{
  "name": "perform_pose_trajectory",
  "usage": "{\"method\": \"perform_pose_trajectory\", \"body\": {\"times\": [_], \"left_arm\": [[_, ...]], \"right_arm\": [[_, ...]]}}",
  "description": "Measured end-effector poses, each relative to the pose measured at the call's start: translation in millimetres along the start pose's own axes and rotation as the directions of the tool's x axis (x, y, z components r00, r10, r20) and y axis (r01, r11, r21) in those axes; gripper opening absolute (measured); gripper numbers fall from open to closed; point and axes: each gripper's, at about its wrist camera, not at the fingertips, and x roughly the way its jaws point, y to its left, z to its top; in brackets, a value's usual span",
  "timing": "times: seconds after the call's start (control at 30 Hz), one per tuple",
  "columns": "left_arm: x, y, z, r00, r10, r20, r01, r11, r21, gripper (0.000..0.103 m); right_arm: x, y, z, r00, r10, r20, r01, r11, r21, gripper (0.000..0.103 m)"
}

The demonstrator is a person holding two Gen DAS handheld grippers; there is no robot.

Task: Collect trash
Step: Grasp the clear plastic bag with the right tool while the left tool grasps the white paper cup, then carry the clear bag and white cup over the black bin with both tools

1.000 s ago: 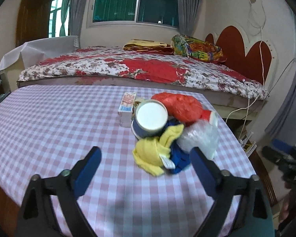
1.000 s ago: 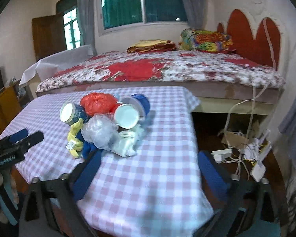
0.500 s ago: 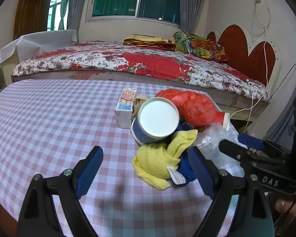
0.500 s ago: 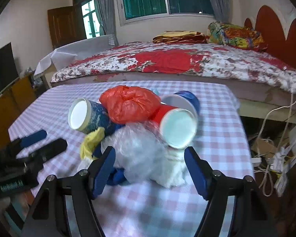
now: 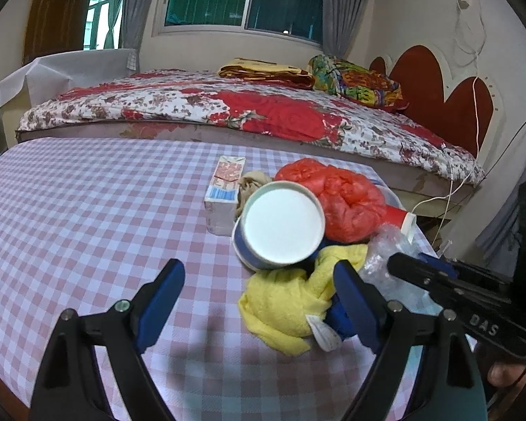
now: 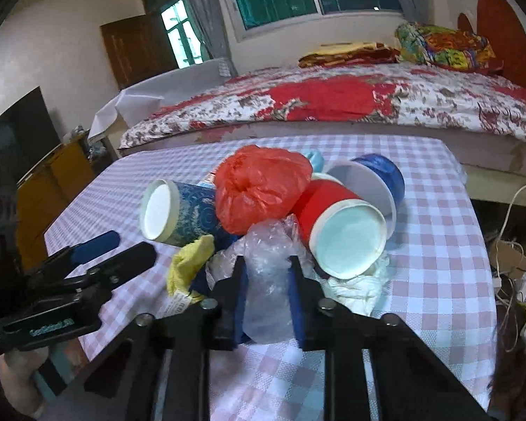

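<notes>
on a checked table (image 5: 87,210) at the foot of a bed (image 5: 228,112), a heap of trash sits near the far right corner: a crumpled clear plastic bag (image 6: 268,263), a red bag (image 6: 259,189), a red paper cup (image 6: 336,221) lying on its side with its mouth toward the camera, two blue cups, a yellow cloth (image 5: 291,298) and a small carton (image 5: 224,193). the right gripper (image 6: 267,294) is closing on the clear plastic bag, which sits squarely between its jaws at the near edge of the heap, the blue pads already pressing into the crinkled film. the bag lies straight ahead of that gripper and bulges upward between the fingers, with the red cup leaning against it on the right. the left gripper (image 5: 259,298) hangs with its jaws wide apart and nothing between them, the yellow cloth and a blue cup (image 5: 280,224) just ahead and to its right. the right hand looks the one committed; lifting the bag may well disturb the cup resting against it.
</notes>
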Motion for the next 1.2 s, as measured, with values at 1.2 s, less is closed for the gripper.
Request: {"method": "perform_pose_trajectory", "body": {"times": [1.2], "left_arm": [[-49, -30, 5, 0.995, 0.021, 0.098, -0.031, 0.995, 0.098, 0.056]], "right_arm": [[-85, 3, 3, 0.985, -0.076, 0.153, 0.081, 0.996, -0.026, 0.016]]}}
